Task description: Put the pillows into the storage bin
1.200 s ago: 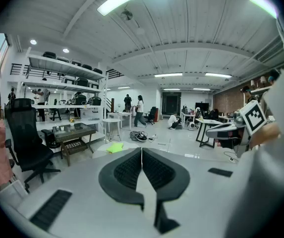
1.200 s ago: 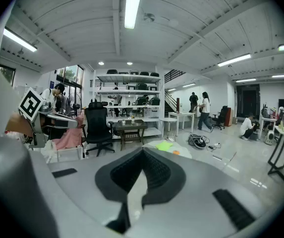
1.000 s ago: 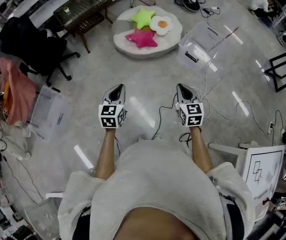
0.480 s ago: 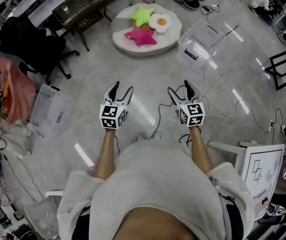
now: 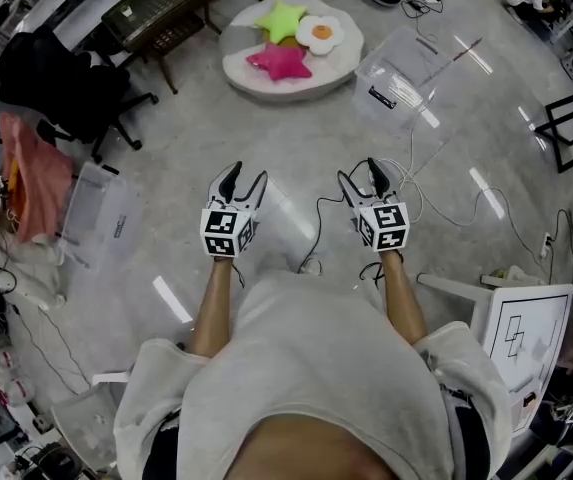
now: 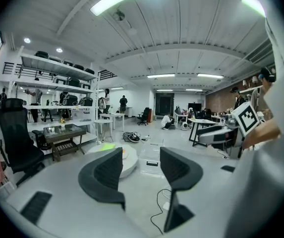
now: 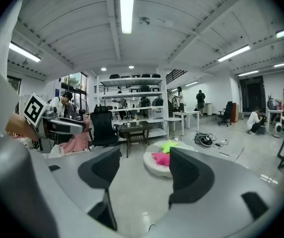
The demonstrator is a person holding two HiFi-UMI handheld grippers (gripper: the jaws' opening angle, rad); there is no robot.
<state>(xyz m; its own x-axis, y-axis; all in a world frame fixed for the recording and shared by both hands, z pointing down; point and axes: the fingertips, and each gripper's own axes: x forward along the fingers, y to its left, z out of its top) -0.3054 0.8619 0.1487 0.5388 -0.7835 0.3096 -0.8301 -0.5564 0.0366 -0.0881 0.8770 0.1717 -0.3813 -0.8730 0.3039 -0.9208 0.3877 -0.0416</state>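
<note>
I hold both tools out level in front of me, above the pale floor (image 5: 296, 148). The left hand-held gripper (image 5: 243, 178) stands wide open. Its jaws have just been opening, and the left gripper view shows only floor and the far room between them. The right hand-held gripper (image 5: 359, 175) is open too, though less wide. Its jaws have just been drawing in a little, and there is nothing between them. Neither tool touches anything.

All three pillows lie well ahead of me on a round white cushion (image 5: 316, 76) on the floor. The green star pillow (image 5: 281, 20) is at the far side, with the fried-egg pillow (image 5: 321, 33) just to its right. The pink star pillow (image 5: 279, 60) lies nearest me and touches the green one. In the right gripper view the pink and green pillows show in the gap between the jaws, far off.

The storage bin (image 5: 416, 78) is clear plastic and sits on the floor just right of the cushion, beyond the right tool. I see no pillow in it.

A thin cable (image 5: 318, 230) trails across the floor between the two tools. Off to my left stand a black office chair (image 5: 61, 78) and a low dark table (image 5: 156, 10). A second clear bin (image 5: 96, 218) lies on the floor nearer me on that side.
</note>
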